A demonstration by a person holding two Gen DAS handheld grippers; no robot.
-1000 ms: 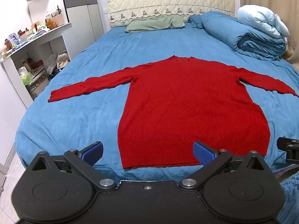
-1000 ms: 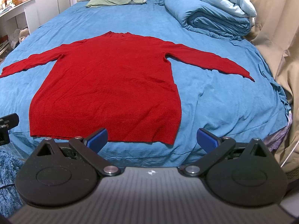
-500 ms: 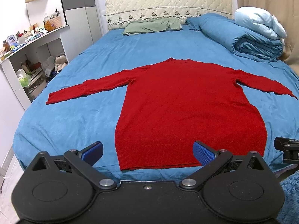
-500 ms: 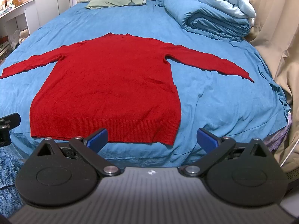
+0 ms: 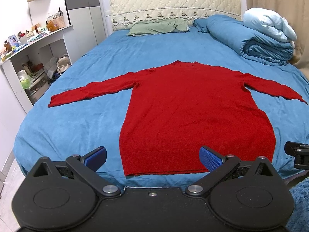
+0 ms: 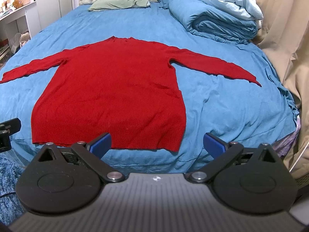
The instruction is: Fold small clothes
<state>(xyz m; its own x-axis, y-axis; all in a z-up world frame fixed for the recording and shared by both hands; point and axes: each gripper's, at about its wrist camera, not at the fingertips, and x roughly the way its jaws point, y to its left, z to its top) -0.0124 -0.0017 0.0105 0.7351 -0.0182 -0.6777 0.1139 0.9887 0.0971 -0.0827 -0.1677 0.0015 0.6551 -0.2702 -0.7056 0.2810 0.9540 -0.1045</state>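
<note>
A red long-sleeved sweater (image 5: 193, 106) lies flat on the blue bed, sleeves spread out to both sides, hem toward me. It also shows in the right wrist view (image 6: 115, 89). My left gripper (image 5: 152, 157) is open and empty, held off the foot of the bed in front of the hem's left part. My right gripper (image 6: 157, 144) is open and empty, in front of the hem's right corner. Each gripper's edge shows in the other's view: the right gripper (image 5: 297, 152) and the left gripper (image 6: 7, 133).
A rolled blue duvet (image 5: 251, 40) with a pale blue one on top lies at the bed's far right. A green pillow (image 5: 158, 26) rests by the headboard. A cluttered white shelf (image 5: 29, 58) stands left. Beige curtains (image 6: 285, 38) hang right. A blue rug (image 6: 9, 174) covers the floor.
Both grippers have drawn back and risen slightly, so the sweater sits a little farther off in both views. The jaws stay open. The sweater has not moved.
</note>
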